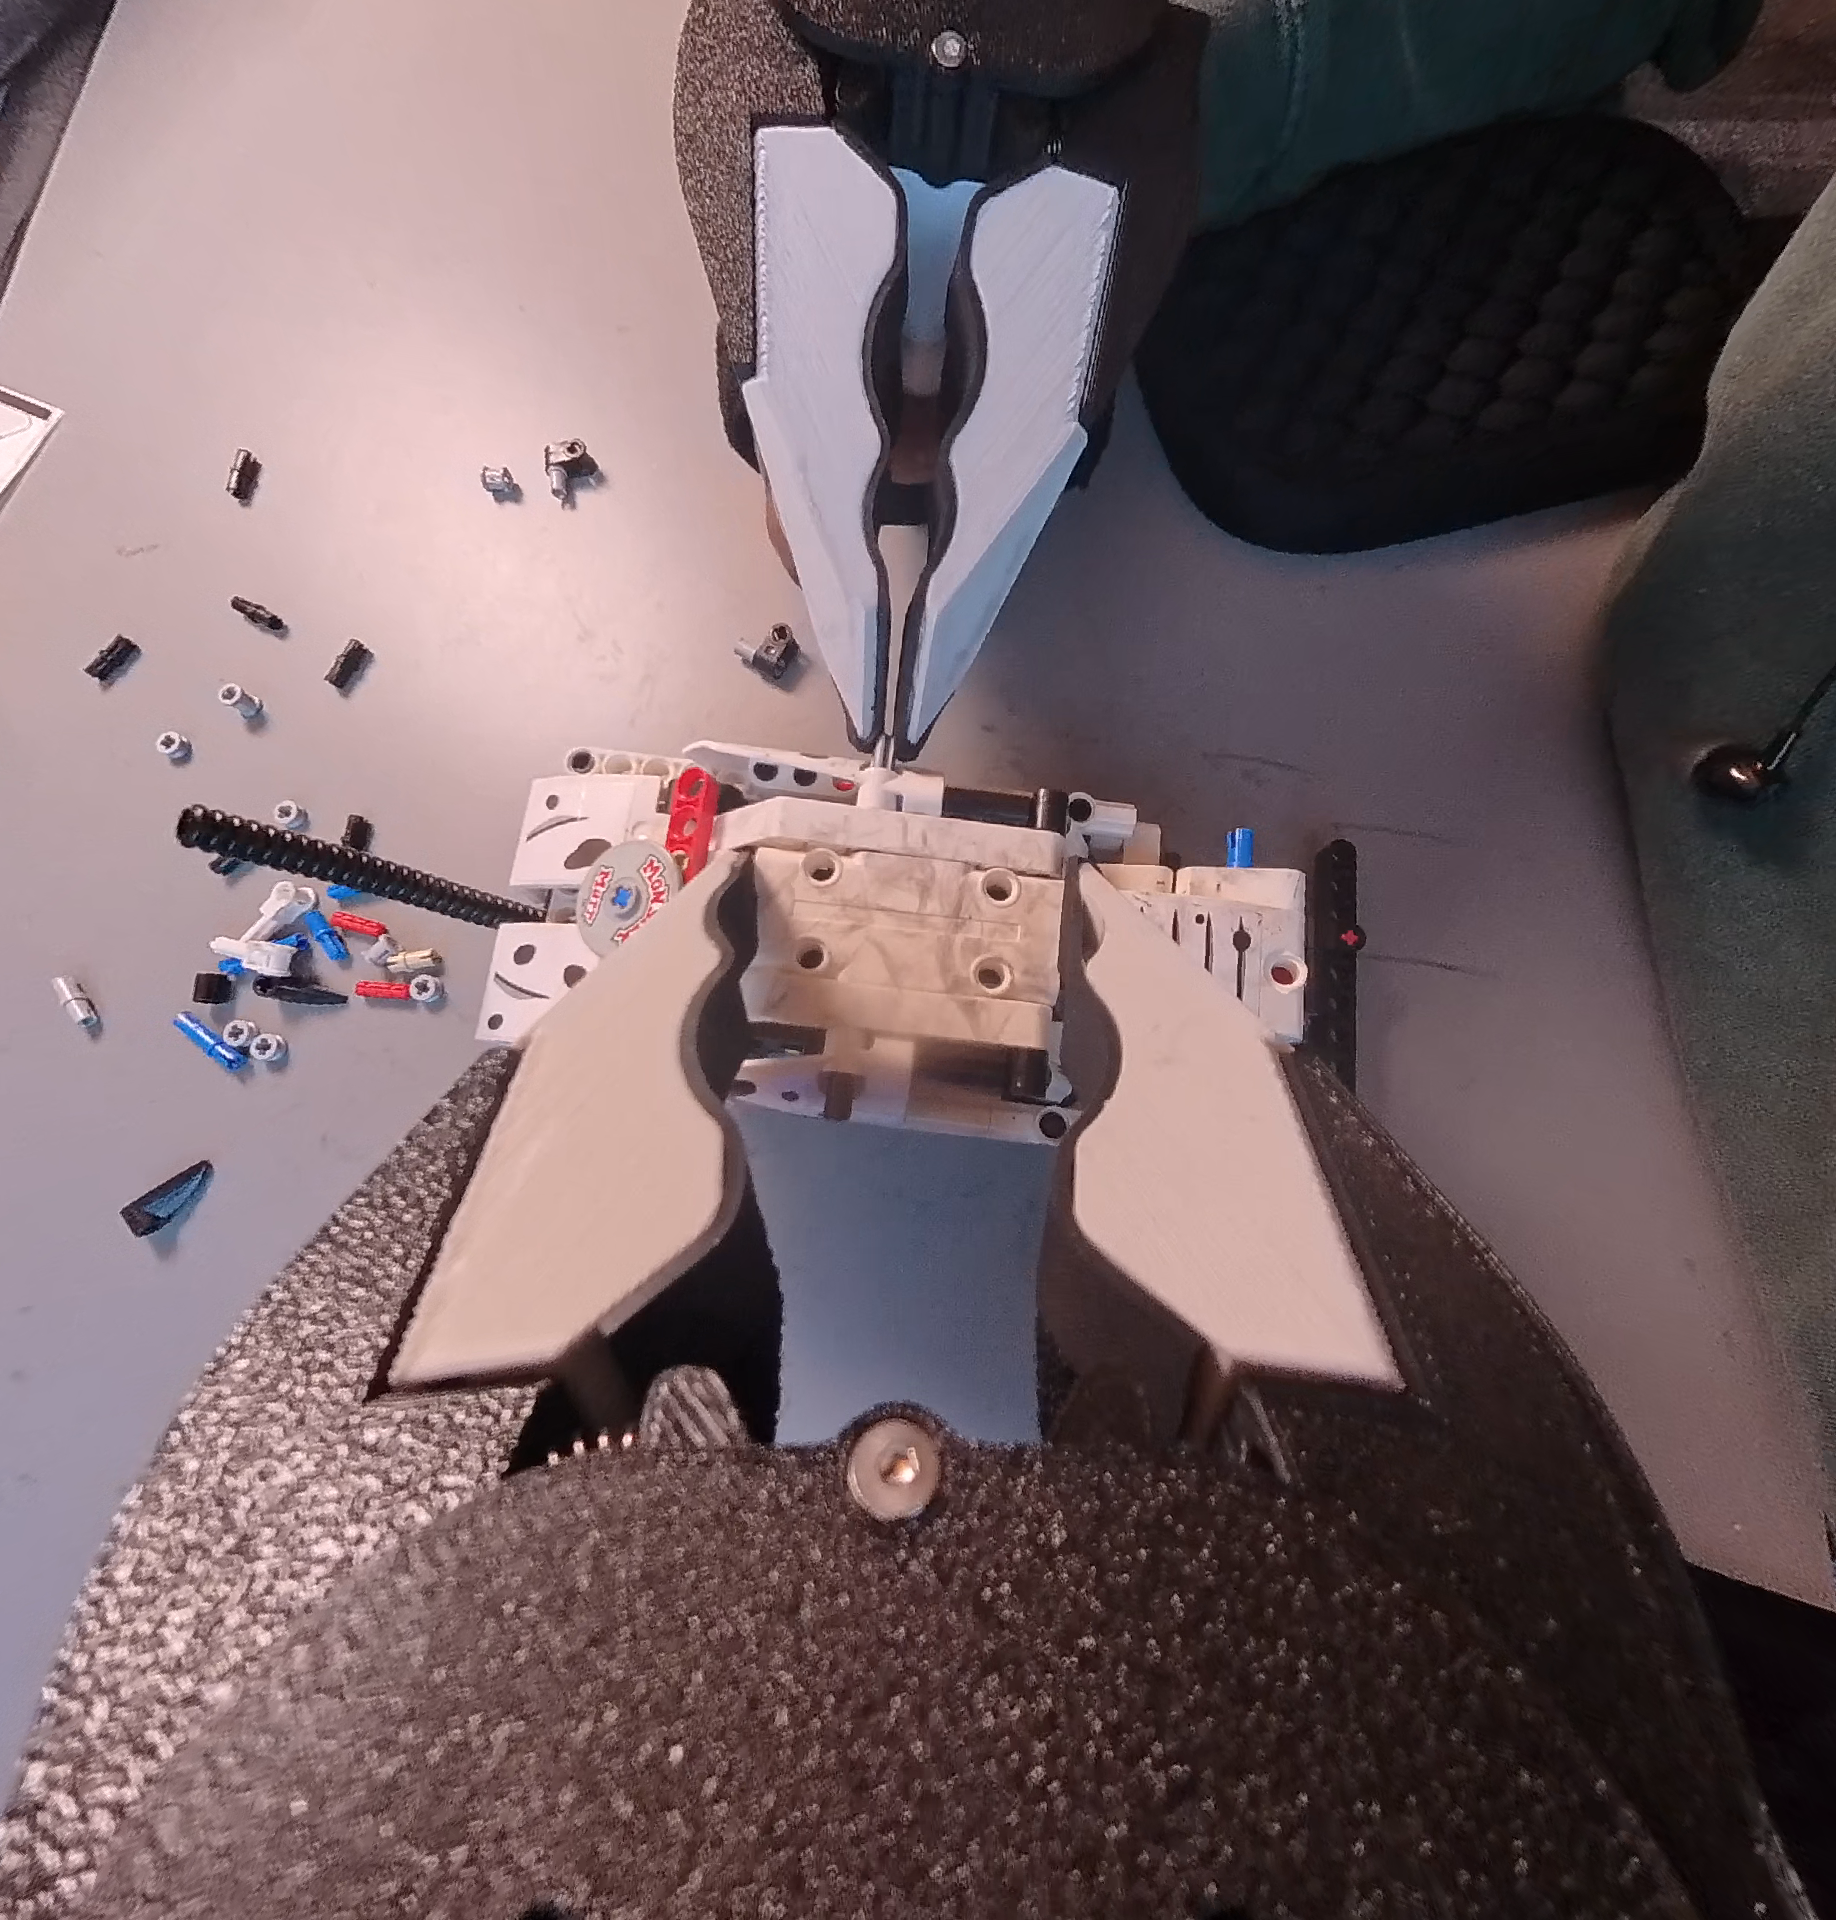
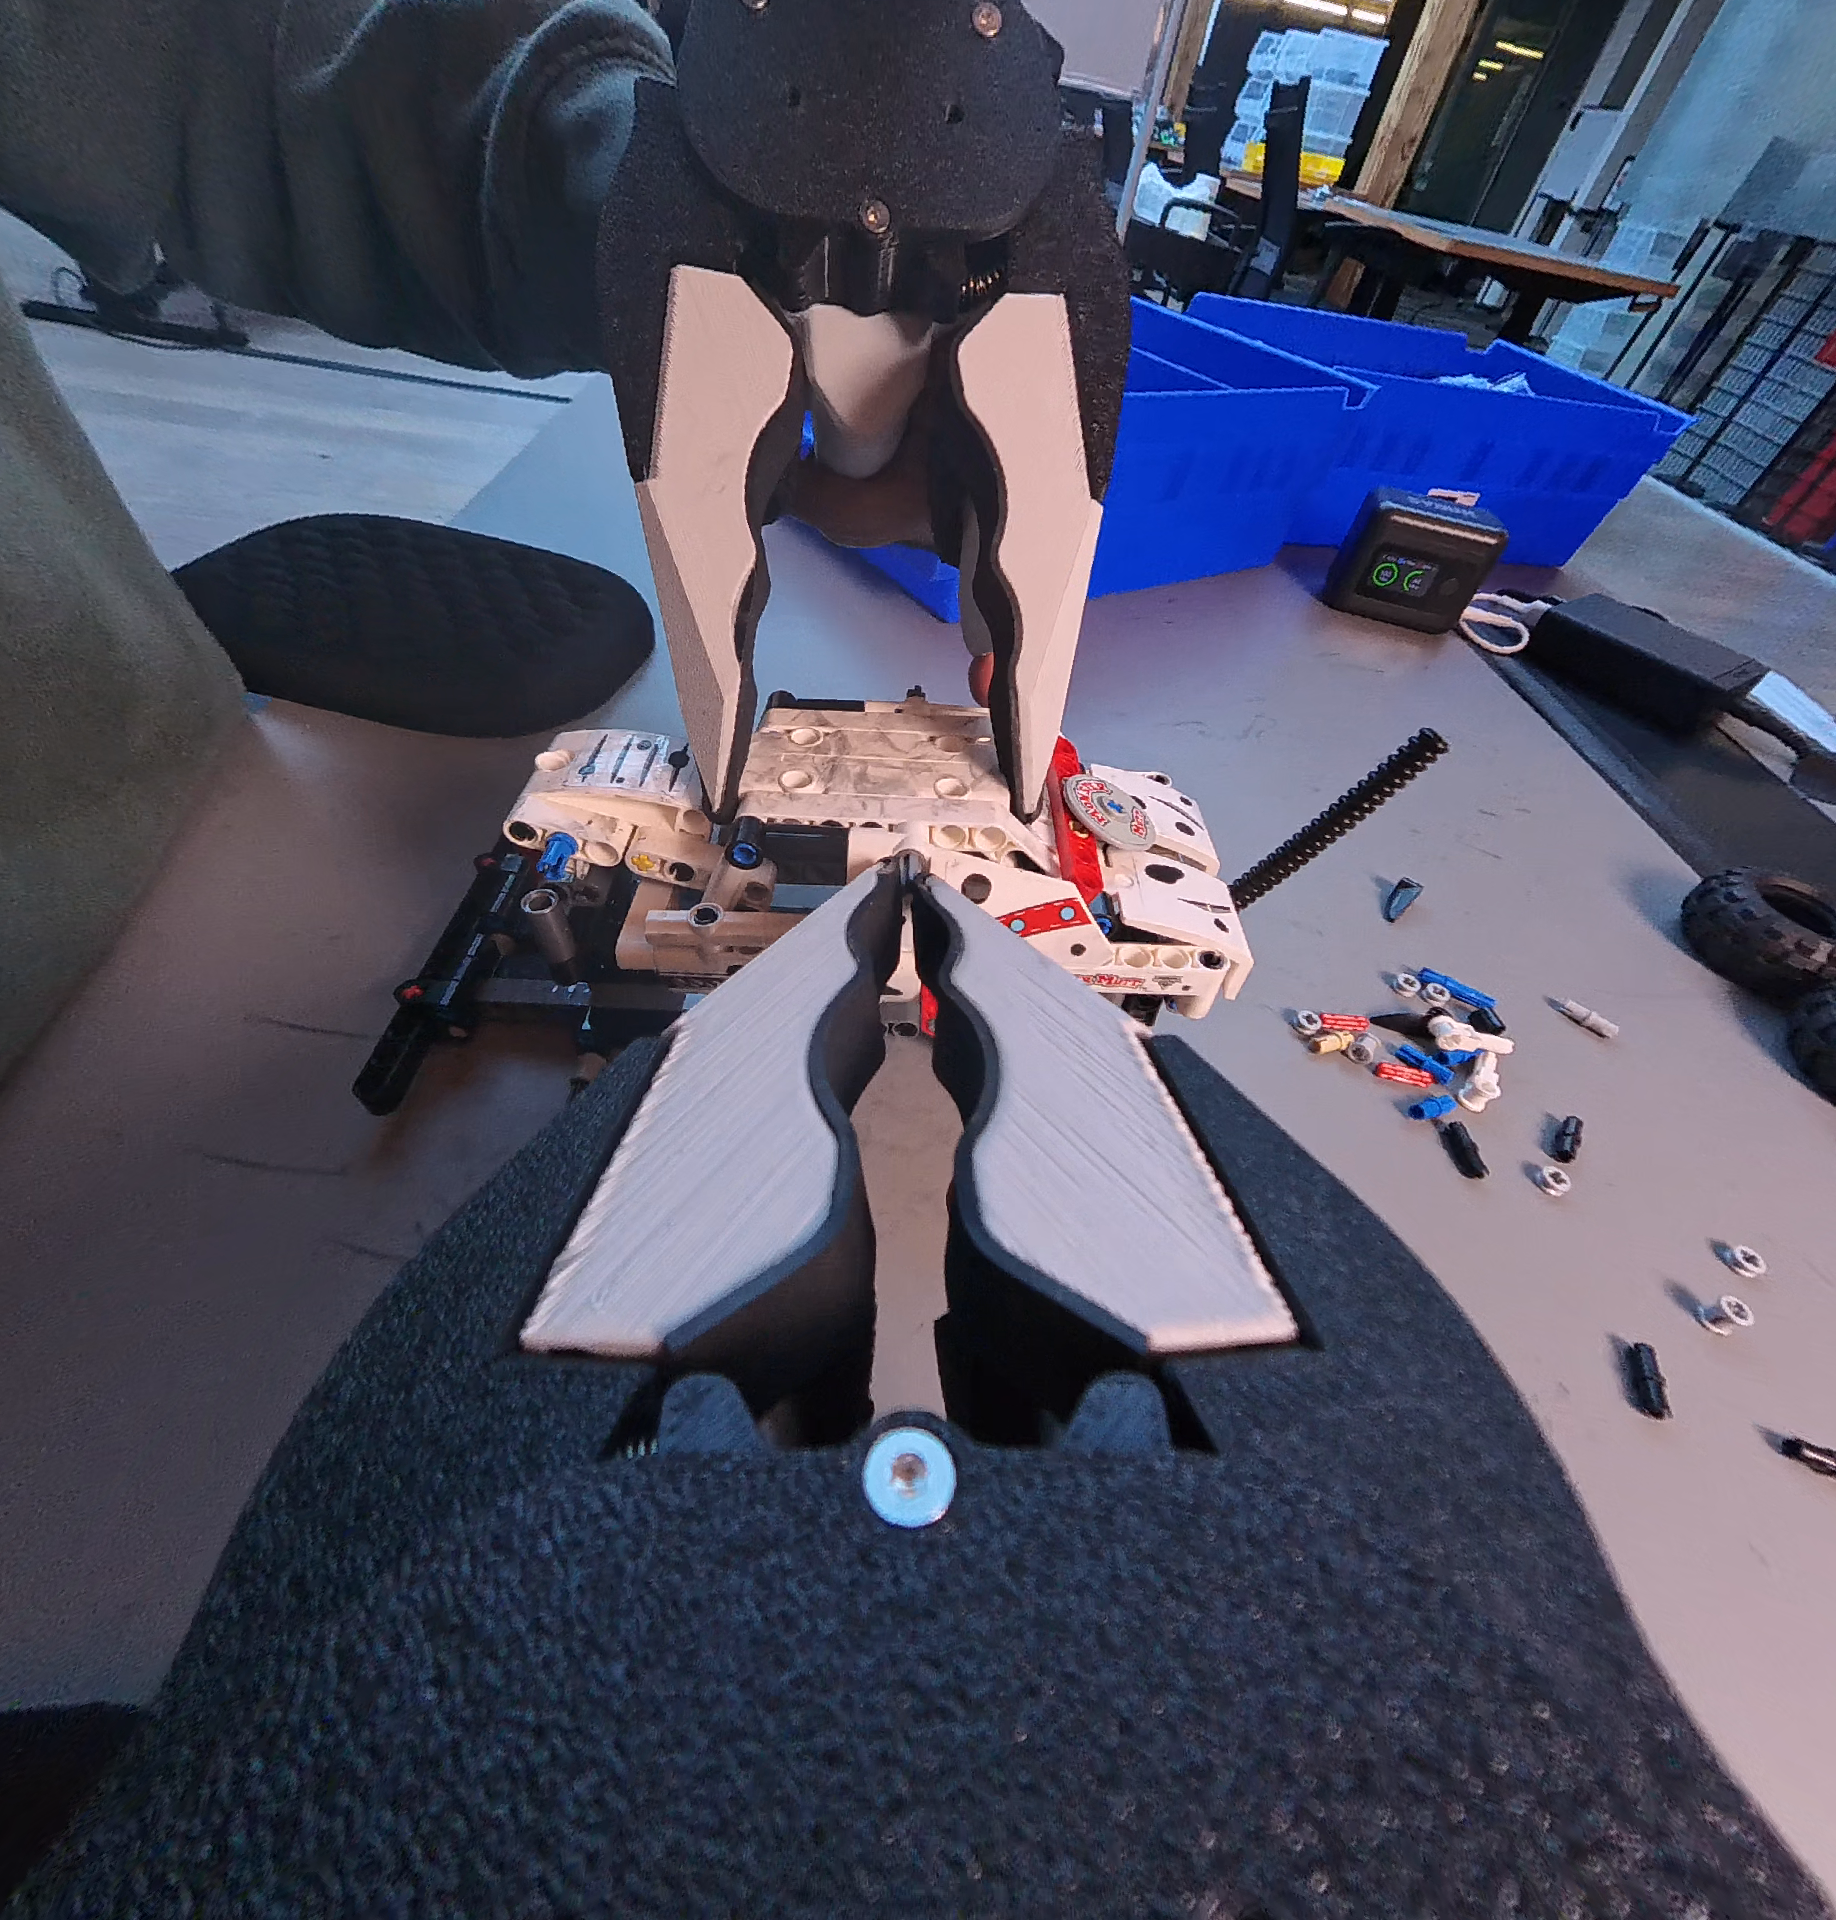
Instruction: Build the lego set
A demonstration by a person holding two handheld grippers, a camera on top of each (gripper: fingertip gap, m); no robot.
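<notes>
Two grippers are working on one lego model [image 1: 893, 935] from opposite sides of the grey table [image 1: 426, 312]. The left gripper [image 1: 909, 894] is holding the marbled white block in the middle of the model; its jaws are standing wide apart and the tips are pressing the block's two sides. I judge that this grip is keeping the model from sliding while the other tool is pushing on it.

The right gripper [image 2: 901, 871] is almost completely closed — only a thin slit is showing between its jaws — and it is pinching a thin grey pin [image 1: 886, 750] at the model's edge. The pin is too small to see clearly in the right wrist view. It seems that the pin is going into a white connector on the model, but how deep it is sitting I cannot tell.

The model is lying flat on the table, between the two tools. Many loose small parts [image 2: 1433, 1049] are lying near it, together with a black ribbed hose [image 2: 1340, 816] and two black tyres [image 2: 1781, 925] — probably they are waiting there, within easy reach, for later steps.
</notes>
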